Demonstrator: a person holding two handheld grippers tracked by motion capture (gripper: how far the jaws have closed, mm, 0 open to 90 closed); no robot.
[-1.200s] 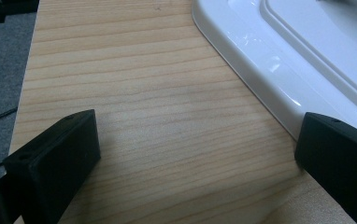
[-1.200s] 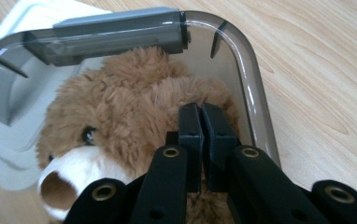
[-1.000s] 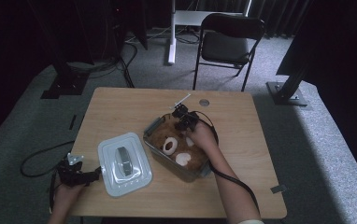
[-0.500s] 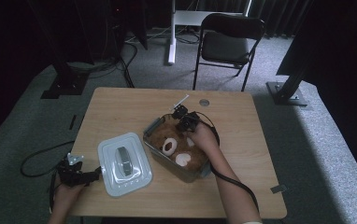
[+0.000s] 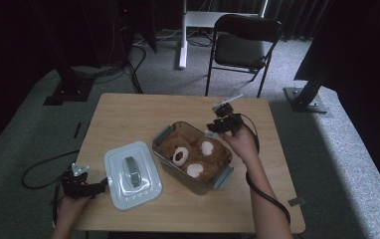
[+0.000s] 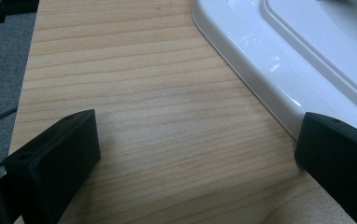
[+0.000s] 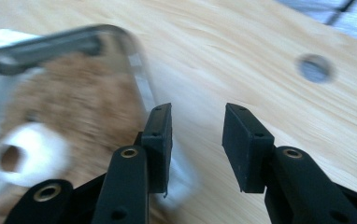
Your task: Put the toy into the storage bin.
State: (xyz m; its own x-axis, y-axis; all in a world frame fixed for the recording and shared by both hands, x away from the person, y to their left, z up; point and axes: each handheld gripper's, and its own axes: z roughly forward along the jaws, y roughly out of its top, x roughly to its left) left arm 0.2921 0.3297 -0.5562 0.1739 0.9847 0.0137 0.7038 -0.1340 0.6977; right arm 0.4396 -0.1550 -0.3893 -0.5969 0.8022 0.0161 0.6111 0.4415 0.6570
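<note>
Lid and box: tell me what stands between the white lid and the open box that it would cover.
Nothing visible does. The white lid lies flat on the table just left of the open box, with a narrow strip of bare wood between them. The left tool is at the lid's outer edge, away from that gap.

Brown plush toy [image 5: 194,154] with white patches; white lid [image 5: 132,174]; black claw [image 7: 195,140].

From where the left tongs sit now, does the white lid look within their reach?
Probably yes. The left tongs stand open at the edge of the white lid, which lies flat on the table; in the left gripper view only bare wood lies between the jaws and its rim.
</note>
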